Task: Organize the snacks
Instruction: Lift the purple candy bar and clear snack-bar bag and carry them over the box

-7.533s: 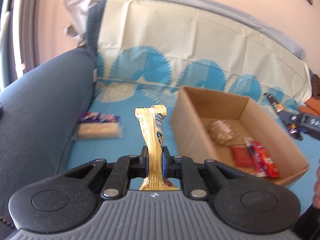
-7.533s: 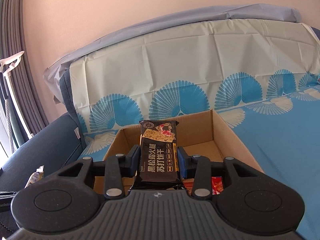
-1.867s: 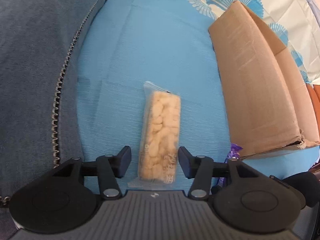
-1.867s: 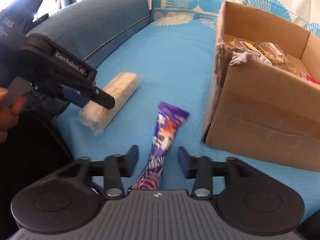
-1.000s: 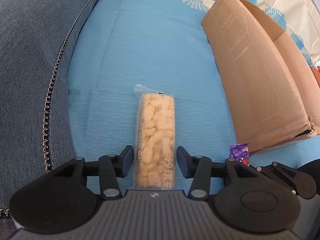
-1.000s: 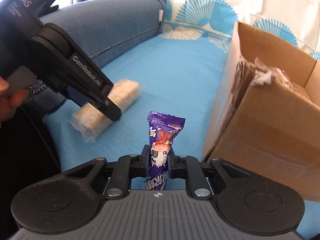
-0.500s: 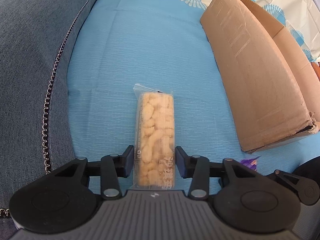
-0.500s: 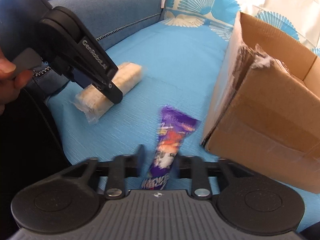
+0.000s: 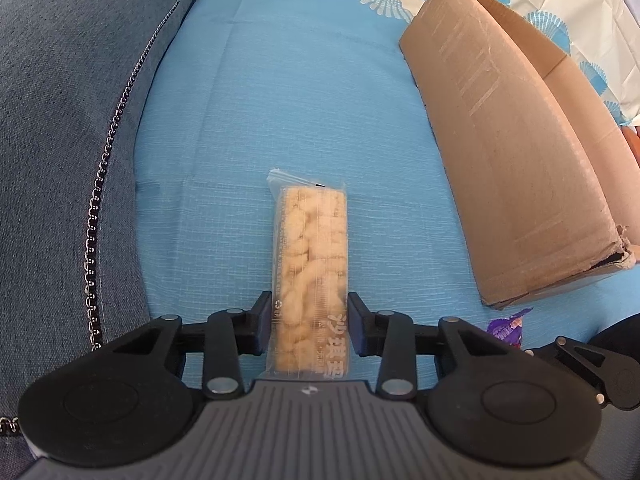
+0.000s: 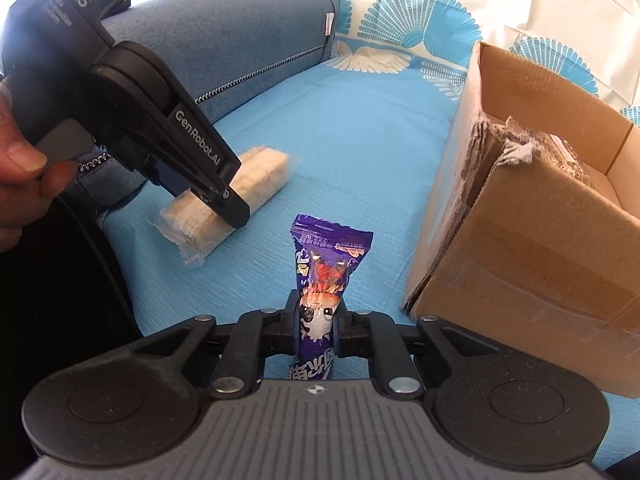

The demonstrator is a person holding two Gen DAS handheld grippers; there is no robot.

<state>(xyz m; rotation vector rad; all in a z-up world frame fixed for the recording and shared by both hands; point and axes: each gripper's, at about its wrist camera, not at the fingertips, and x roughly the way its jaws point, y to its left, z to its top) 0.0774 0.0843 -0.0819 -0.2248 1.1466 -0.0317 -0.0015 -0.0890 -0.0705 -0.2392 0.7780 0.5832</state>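
A clear-wrapped beige rice cracker bar (image 9: 310, 264) lies on the blue couch cover. My left gripper (image 9: 310, 322) is down over its near end with a finger close on each side; I cannot tell whether they press it. The bar (image 10: 240, 188) and the left gripper (image 10: 216, 196) also show in the right wrist view. My right gripper (image 10: 317, 330) is shut on a purple snack packet (image 10: 326, 268) and holds it upright. The packet's tip (image 9: 506, 326) shows in the left wrist view. The cardboard box (image 10: 532, 232) stands to the right, with snacks inside.
The dark blue sofa arm (image 9: 60, 120) rises on the left, with a stitched seam. The box's side wall (image 9: 504, 160) stands right of the bar. The cream and blue cover drapes the sofa back (image 10: 460, 8). A hand (image 10: 20, 176) holds the left gripper's trigger.
My right gripper has closed on the purple packet again and lifted it upright. My left gripper's fingers have narrowed around the cracker bar, which still lies flat.
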